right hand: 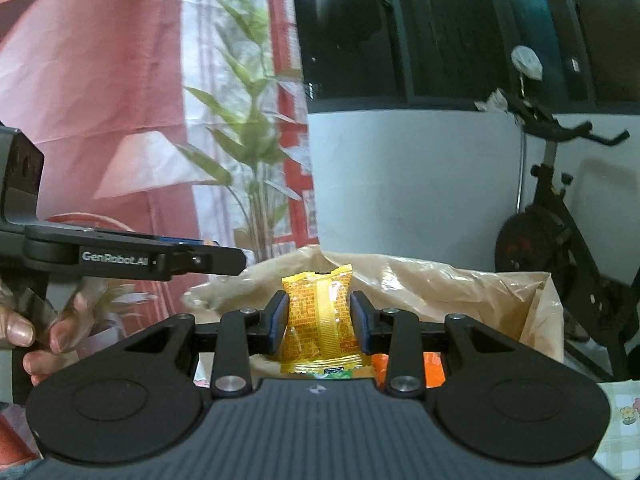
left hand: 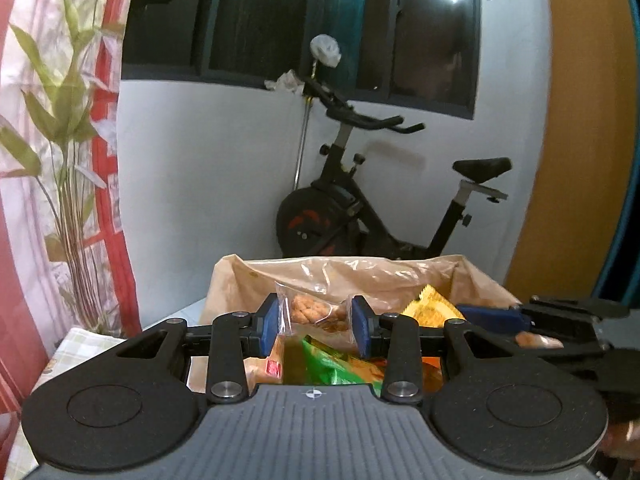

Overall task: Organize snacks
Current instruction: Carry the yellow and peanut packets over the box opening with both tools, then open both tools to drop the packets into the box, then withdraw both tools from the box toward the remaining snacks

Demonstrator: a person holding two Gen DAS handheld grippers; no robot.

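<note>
My left gripper (left hand: 316, 326) is shut on a clear packet of brown cookies (left hand: 316, 312), held above the open brown paper bag (left hand: 360, 276). Inside the bag lie green, yellow and orange snack packs (left hand: 332, 364). My right gripper (right hand: 319, 320) is shut on a yellow snack packet (right hand: 318, 316), upright between the blue pads, over the same bag (right hand: 440, 284). The right gripper (left hand: 504, 318) shows at the right of the left wrist view with the yellow packet (left hand: 430, 308) beside it. The left gripper's arm (right hand: 120, 256) crosses the left of the right wrist view, with a hand (right hand: 36, 332) on its handle.
A black exercise bike (left hand: 360, 208) stands against the white wall behind the bag. A leafy plant (left hand: 68, 152) and red patterned curtain (left hand: 108, 160) are at the left. A checked tablecloth (left hand: 76, 344) covers the table under the bag. A dark window (left hand: 280, 20) is above.
</note>
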